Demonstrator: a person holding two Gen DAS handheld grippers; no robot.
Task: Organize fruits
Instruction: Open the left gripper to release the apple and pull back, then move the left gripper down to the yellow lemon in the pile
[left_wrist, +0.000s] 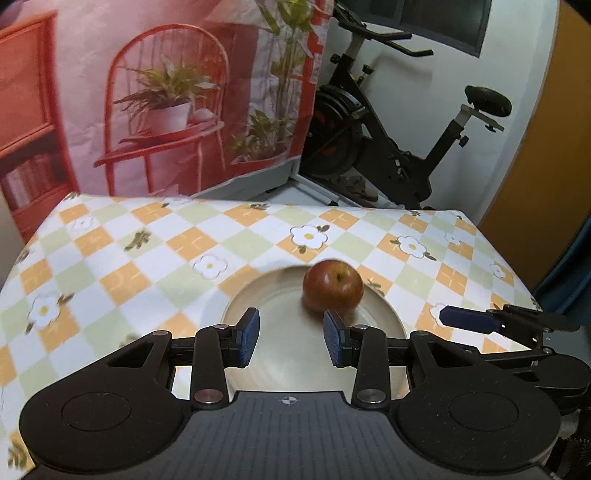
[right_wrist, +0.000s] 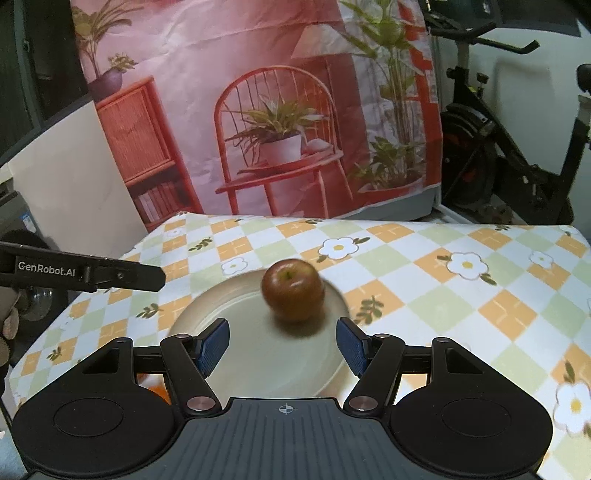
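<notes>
On the bench: one apple plated, both grippers empty.
Apple sat on the plate's far side; left gripper and right gripper hovered apart from it, fingers parted, holding nothing. Next move likely calls for fetching another fruit.

Apples: one red apple | Plates: one cream plate | Tablecloths: one checked floral tablecloth | Grippers: two, left gripper, right gripper | Exercise bikes: one exercise bike
</notes>
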